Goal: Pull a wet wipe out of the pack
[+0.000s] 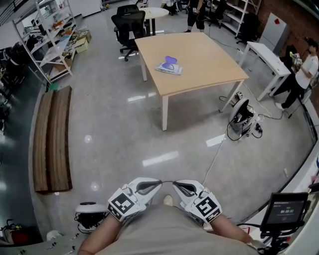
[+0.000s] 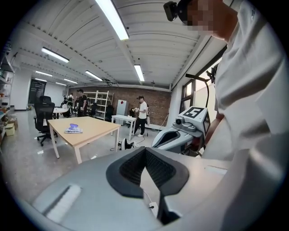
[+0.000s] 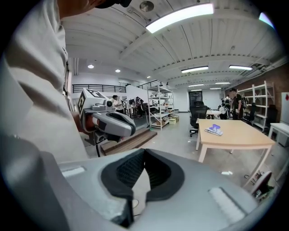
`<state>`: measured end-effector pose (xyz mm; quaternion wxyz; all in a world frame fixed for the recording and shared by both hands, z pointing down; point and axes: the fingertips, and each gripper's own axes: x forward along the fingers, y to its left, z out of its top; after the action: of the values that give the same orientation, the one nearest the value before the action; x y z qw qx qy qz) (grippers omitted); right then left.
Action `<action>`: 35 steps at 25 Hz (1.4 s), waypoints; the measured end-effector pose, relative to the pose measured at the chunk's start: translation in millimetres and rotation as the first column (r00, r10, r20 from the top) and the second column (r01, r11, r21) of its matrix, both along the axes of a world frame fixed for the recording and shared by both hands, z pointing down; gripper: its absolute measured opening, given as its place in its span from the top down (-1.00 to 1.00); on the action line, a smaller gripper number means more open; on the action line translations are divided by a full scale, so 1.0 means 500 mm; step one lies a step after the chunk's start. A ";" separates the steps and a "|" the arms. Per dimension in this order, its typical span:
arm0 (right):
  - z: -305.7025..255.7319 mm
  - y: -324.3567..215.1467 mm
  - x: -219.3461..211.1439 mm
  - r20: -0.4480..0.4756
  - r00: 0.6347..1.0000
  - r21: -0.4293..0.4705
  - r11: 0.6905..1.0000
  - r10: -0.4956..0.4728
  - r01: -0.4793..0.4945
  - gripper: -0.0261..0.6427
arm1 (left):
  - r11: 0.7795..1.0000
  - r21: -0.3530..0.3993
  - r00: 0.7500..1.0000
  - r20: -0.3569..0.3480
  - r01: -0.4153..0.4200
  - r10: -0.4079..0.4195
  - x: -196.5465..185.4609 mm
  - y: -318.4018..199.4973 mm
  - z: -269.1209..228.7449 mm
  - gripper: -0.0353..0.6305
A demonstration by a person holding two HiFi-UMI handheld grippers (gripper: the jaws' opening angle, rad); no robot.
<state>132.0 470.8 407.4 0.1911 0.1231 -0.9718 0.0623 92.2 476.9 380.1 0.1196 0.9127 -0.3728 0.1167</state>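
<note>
The wet wipe pack (image 1: 168,66), pale with a purple lid, lies on a light wooden table (image 1: 209,64) far ahead across the floor. It also shows small in the left gripper view (image 2: 73,129) and the right gripper view (image 3: 214,130). Both grippers are held close to the person's body, well short of the table. My left gripper (image 1: 157,183) is shut with nothing between its dark pads (image 2: 135,167). My right gripper (image 1: 176,184) is beside it, tips nearly touching it, also shut and empty (image 3: 144,155). Each gripper view shows the other gripper alongside.
Black office chairs (image 1: 128,27) and a round white table (image 1: 154,12) stand behind the wooden table. A metal shelf rack (image 1: 47,40) is at the far left, with wooden planks (image 1: 52,139) on the floor. Cables and a device (image 1: 242,117) lie by the table's right leg. A person (image 1: 304,74) stands at the right.
</note>
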 end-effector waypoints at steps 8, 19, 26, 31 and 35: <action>-0.013 -0.045 -0.136 -0.018 1.000 0.008 1.000 0.020 -0.020 0.92 | 1.000 0.029 1.000 -0.017 0.000 0.001 -0.140 -0.047 -0.006 0.88; -0.018 -0.069 -0.446 -0.064 0.998 0.007 1.000 0.028 -0.028 0.92 | 1.000 0.025 1.000 -0.002 -0.002 0.002 -0.465 -0.067 0.006 0.88; 0.007 -0.102 -0.547 -0.090 0.994 -0.001 0.998 0.059 -0.059 0.91 | 1.000 -0.008 1.000 -0.008 -0.001 0.001 -0.589 -0.096 0.049 0.88; 0.028 -0.197 -0.552 -0.107 0.991 -0.015 0.996 0.082 -0.084 0.92 | 1.000 -0.005 0.999 -0.022 -0.030 0.030 -0.589 -0.190 0.063 0.88; 0.034 -0.298 -0.545 -0.083 0.994 -0.009 0.997 0.077 -0.078 0.91 | 0.999 -0.009 0.999 0.002 -0.033 0.033 -0.576 -0.293 0.064 0.88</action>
<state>-140.4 321.9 424.3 0.2291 0.1622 -0.9572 0.0703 -196.0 330.2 412.0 0.1215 0.9182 -0.3571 0.1213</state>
